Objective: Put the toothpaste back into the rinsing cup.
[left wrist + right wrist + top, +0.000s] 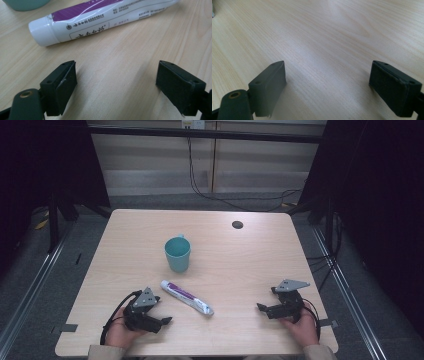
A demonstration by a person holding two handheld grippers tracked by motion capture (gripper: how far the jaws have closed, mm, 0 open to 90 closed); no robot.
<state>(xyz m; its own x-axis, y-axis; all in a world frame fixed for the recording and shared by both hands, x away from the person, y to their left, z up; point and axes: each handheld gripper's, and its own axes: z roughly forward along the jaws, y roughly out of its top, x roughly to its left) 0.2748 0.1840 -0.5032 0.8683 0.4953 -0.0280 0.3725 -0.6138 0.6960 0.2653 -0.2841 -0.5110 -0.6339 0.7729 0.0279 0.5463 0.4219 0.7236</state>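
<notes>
Toothpaste tube [187, 297] lies flat on tabletop [240, 265], likely light, soft and slippery; best gripped mid-body. Left claw [165, 321] and right claw [260, 308] stand open, empty.

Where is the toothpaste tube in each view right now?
High view: toothpaste tube lies slantwise at centre, below the teal cup.
Left gripper view: across the top, white cap at left, beyond the open jaws.
Right gripper view: bare table.
Shared landmark: the light wood table.

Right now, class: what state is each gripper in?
Left gripper: open, holding nothing; the toothpaste tube lies ahead of its fingers.
Right gripper: open, holding nothing, over bare table.
</notes>
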